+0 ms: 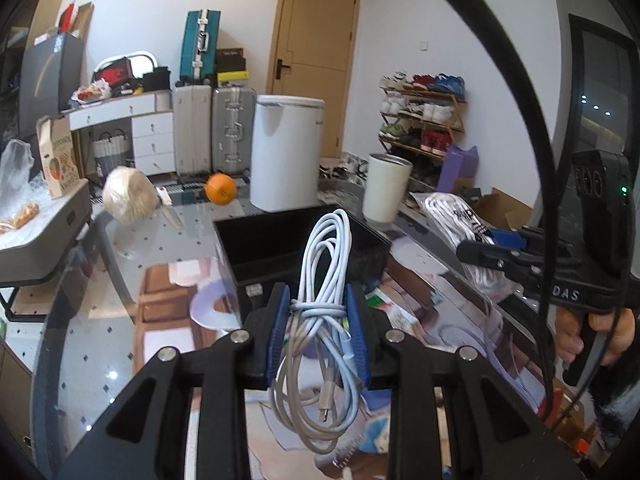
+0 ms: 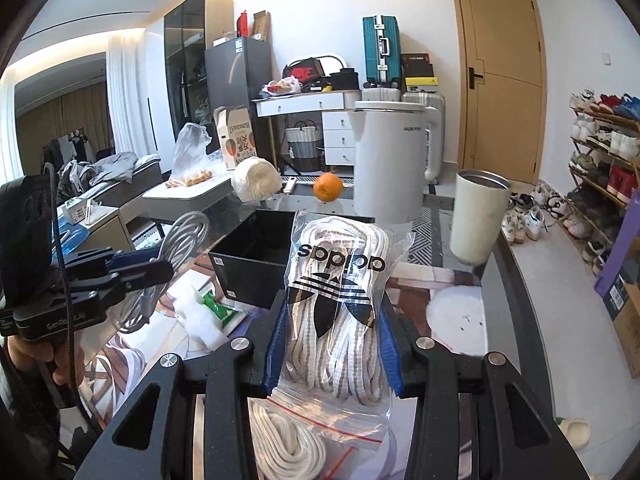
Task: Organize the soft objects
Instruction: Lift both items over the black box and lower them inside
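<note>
In the left wrist view my left gripper (image 1: 319, 304) is shut on a coiled white charging cable (image 1: 320, 280), which hangs above the glass table. My right gripper (image 2: 331, 308) is shut on a clear plastic bag of white shoelaces (image 2: 338, 304) with a black logo. A black open box (image 1: 296, 244) (image 2: 256, 264) stands on the table just beyond both grippers. Each gripper shows in the other's view: the right one (image 1: 496, 246) at the right with the bag (image 1: 460, 220), the left one (image 2: 132, 264) at the left with the cable (image 2: 180, 236).
On the glass table (image 1: 168, 236) stand a white kettle (image 1: 286, 152), a cream tumbler (image 1: 386, 188), an orange (image 1: 221, 188) and a ball of pale twine (image 1: 128, 194). Papers and packets lie under the glass. A shoe rack (image 2: 600, 168) lines the right wall.
</note>
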The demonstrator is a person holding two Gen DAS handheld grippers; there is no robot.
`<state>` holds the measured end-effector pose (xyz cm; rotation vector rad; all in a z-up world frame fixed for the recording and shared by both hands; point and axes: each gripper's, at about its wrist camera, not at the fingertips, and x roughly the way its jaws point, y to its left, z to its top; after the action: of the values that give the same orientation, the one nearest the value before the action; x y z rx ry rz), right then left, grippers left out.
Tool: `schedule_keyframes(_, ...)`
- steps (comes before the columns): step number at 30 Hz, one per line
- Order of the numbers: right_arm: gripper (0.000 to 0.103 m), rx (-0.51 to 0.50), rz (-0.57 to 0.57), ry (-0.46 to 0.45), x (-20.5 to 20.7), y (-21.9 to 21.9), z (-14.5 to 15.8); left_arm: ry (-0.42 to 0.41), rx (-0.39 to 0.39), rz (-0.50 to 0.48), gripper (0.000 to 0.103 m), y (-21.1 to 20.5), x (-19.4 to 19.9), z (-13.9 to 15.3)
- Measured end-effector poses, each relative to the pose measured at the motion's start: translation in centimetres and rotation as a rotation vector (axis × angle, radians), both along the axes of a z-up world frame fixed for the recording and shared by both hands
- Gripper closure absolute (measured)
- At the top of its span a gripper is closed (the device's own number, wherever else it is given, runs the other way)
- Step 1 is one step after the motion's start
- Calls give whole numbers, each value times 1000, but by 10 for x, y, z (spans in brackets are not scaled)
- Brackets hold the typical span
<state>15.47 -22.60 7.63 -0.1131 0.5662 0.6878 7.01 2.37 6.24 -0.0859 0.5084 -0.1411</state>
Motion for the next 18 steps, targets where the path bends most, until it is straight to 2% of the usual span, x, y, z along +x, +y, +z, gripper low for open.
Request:
schedule_keyframes(8,63,9,31,-15,13,22,4,-51,0,44,76,8,11,6)
schedule_keyframes(18,63,39,39,-55,31,40,20,-109,53,101,76,17,27,11)
